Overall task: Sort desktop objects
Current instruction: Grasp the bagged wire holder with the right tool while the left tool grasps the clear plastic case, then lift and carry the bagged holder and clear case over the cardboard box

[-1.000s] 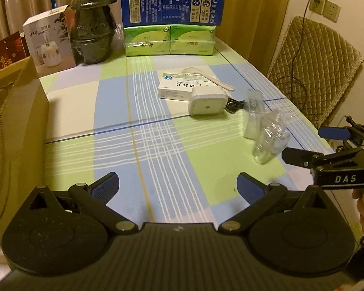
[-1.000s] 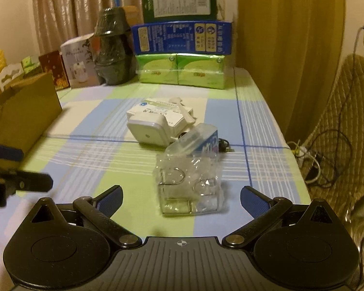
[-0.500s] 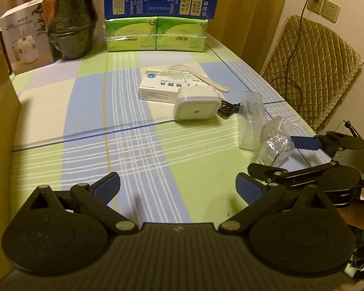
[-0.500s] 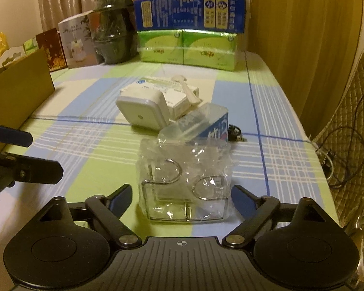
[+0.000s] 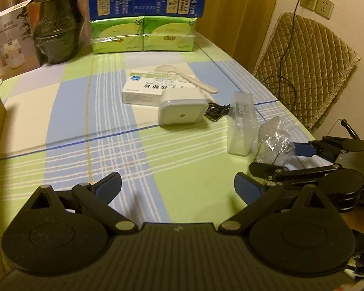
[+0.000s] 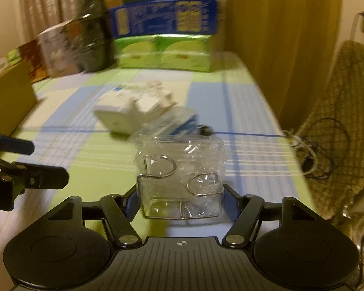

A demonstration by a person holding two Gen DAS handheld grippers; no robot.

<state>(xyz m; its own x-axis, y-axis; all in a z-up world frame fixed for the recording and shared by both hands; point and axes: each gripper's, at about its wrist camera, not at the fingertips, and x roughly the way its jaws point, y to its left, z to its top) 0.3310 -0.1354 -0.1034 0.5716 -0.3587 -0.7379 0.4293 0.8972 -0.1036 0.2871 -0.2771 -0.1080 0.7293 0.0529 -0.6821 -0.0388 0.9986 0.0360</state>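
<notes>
The crinkled clear plastic packet holding bent metal wire hooks (image 6: 179, 179) lies on the green, blue and white checked tablecloth (image 5: 104, 145), near the table's right edge and at the front of the cluster of loose items. In the right wrist view it sits squarely between the blue-padded fingers of the right gripper (image 6: 179, 200), its lower corners at the pads. The jaws have just been closing around the packet and now stand at a middling width; the pads appear to meet its sides, though whether they press the film firmly cannot be told. The packet's wire base runs across the gap, from finger to finger, so the grip spans its width.

The left gripper (image 5: 178, 185) hovers over bare cloth with its fingers spread wide and nothing between them — well apart from the packet, which lies off to its right. The right hand is plainly the nearer one.

Just behind the packet stands a clear plastic case with blue print (image 5: 241, 123), unreadable. Beyond it: a white rounded-square plug-in device (image 5: 182, 108) with a black cord (image 5: 216, 112), then a flat white medicine carton (image 5: 148, 89) with Chinese print, too small to read, and a pale plastic spoon (image 5: 182, 77) on top. At the far end, green tissue packs (image 5: 143, 34) under a blue printed carton (image 5: 145, 0). Judgement — next step is a lift, once the grip holds.
</notes>
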